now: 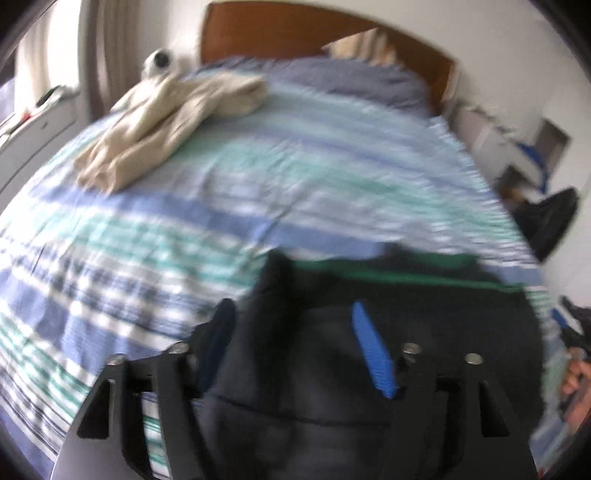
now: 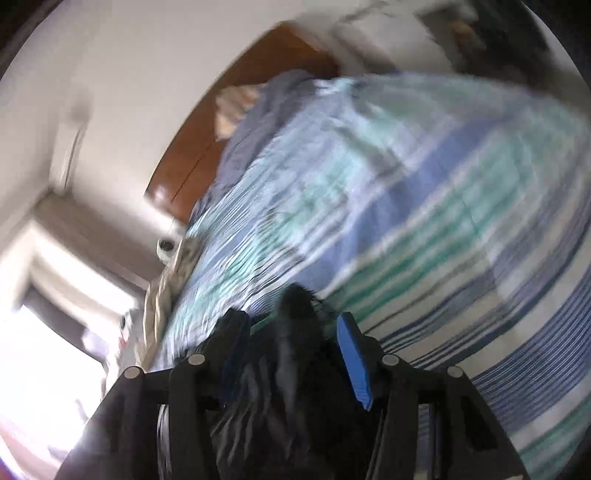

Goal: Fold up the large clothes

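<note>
Bedding (image 1: 258, 177) in blue, green and white stripes covers the whole work surface in both wrist views. Both views are smeared by motion blur, so fine detail is unreliable.

Surroundings:
- A beige garment (image 1: 166, 122) lies crumpled on the far left part of the bed, well apart from the dark garment.
- A white rounded object with a dark centre (image 1: 160, 61) sits just beyond the beige garment, at the bed edge.
- A wooden headboard (image 1: 295, 33) stands at the far end, with a striped pillow (image 1: 364, 46) against it.
- Shelving and a dark bag (image 1: 550, 218) stand beside the bed, on the right in the left wrist view.
- A bright window (image 2: 40, 354) fills the lower left of the right wrist view.
- Nothing lies on the bedding between the dark garment and the beige garment.

Task item:
- The dark garment (image 1: 369, 295), with a green band along its far edge, lies on the near part of the bed.

Grippers:
- Left gripper (image 1: 295, 336): fingers stand wide apart. The dark garment shows in the gap and below it; no pad is seen pressing on the cloth.
- Right gripper (image 2: 291, 347): fingers are apart. A bunched ridge of the dark garment (image 2: 295, 332) rises between them, clear of the blue pad (image 2: 354, 362); contact with the other finger cannot be judged.
- A hand (image 1: 574, 384) shows at the right edge of the left wrist view.
</note>
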Demonstrator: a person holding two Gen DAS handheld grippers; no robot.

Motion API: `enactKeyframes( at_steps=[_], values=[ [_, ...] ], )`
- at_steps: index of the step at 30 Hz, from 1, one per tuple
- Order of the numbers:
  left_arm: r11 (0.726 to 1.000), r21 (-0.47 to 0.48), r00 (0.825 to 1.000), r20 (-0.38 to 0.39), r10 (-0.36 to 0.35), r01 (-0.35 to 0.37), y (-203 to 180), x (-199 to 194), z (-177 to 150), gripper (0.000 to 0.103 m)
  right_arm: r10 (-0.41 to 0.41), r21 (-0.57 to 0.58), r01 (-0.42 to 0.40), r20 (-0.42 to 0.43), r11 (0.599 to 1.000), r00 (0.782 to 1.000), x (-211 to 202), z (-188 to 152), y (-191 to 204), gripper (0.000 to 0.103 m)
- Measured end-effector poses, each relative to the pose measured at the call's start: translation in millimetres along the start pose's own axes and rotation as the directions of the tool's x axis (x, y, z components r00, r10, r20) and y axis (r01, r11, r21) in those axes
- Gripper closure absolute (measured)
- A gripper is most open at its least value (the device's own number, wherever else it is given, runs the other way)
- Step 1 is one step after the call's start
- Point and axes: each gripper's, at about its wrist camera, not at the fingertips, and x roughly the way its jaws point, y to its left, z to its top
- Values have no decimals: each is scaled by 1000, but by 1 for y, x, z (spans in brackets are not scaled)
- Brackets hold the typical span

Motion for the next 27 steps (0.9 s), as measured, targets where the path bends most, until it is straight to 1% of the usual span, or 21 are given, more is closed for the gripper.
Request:
enactKeyframes(
  at_steps=[1, 2, 3, 5, 6, 7, 8, 9, 10, 11, 12, 13, 14, 15, 17, 20, 22, 24, 25, 26, 27],
  values=[
    [998, 30, 999, 4, -47, 47, -19, -6, 3, 22, 34, -19, -35, -28, 999, 999, 3, -1, 11, 52],
    [994, 57, 995, -3, -95, 95, -38, -8, 4, 19, 73, -30, -75, -57, 997, 996, 8, -2, 23, 52],
    [983, 86, 987, -25, -159, 161, -64, -4, 4, 19, 114, -44, -118, -86, 992, 990, 15, -4, 36, 52],
    [969, 90, 972, -74, -224, 231, -98, 11, 1, 19, 132, -75, -141, -116, 987, 985, 27, -12, 50, 52],
    [964, 87, 965, -95, -243, 251, -111, 22, -1, 19, 116, -89, -128, -131, 988, 985, 39, -15, 53, 52],
    [963, 90, 963, -108, -245, 255, -120, 32, -3, 19, 91, -91, -105, -149, 990, 985, 52, -19, 51, 52],
    [966, 97, 966, -122, -229, 241, -128, 45, -7, 19, 58, -85, -74, -170, 994, 984, 65, -23, 43, 52],
    [972, 109, 971, -142, -193, 209, -135, 62, -12, 19, 10, -87, -27, -191, 996, 982, 78, -27, 33, 55],
    [980, 117, 974, -179, -140, 163, -139, 86, -20, 19, -26, -99, 6, -205, 995, 978, 87, -31, 25, 58],
    [984, 112, 971, -211, -111, 137, -136, 104, -27, 18, -73, -136, 44, -215, 990, 974, 99, -40, 12, 71],
    [984, 97, 969, -212, -125, 148, -133, 116, -32, 16, -42, -118, 20, -189, 993, 981, 99, -44, 2, 75],
    [983, 86, 971, -188, -146, 164, -129, 122, -35, 16, -13, -83, -1, -167, 997, 986, 96, -44, -5, 76],
    [982, 98, 973, -183, -141, 161, -131, 125, -36, 16, 3, -52, -10, -149, 999, 989, 95, -43, -11, 80],
    [981, 115, 974, -178, -137, 159, -132, 128, -39, 15, 19, -37, -24, -139, 999, 990, 96, -44, -15, 80],
    [979, 133, 979, -155, -134, 155, -134, 135, -45, 14, 24, -36, -29, -127, 999, 992, 96, -46, -17, 81],
    [978, 121, 978, -138, -155, 172, -130, 142, -49, 14, -12, -71, 4, -109, 997, 994, 99, -49, -14, 81],
    [978, 122, 978, -141, -154, 171, -130, 146, -48, 14, -36, -89, 27, -105, 996, 994, 102, -51, -12, 81],
    [980, 136, 980, -153, -126, 147, -134, 140, -46, 14, -61, -109, 50, -106, 993, 992, 108, -52, -9, 81],
    [981, 159, 982, -170, -86, 113, -139, 130, -44, 17, -70, -119, 57, -105, 991, 992, 109, -53, -8, 81],
    [979, 173, 980, -182, -80, 112, -142, 122, -44, 21, -77, -128, 64, -103, 990, 992, 109, -53, -7, 81],
    [974, 187, 978, -189, -88, 124, -144, 110, -46, 21, -78, -129, 65, -102, 989, 992, 109, -53, -6, 81]
  ],
)
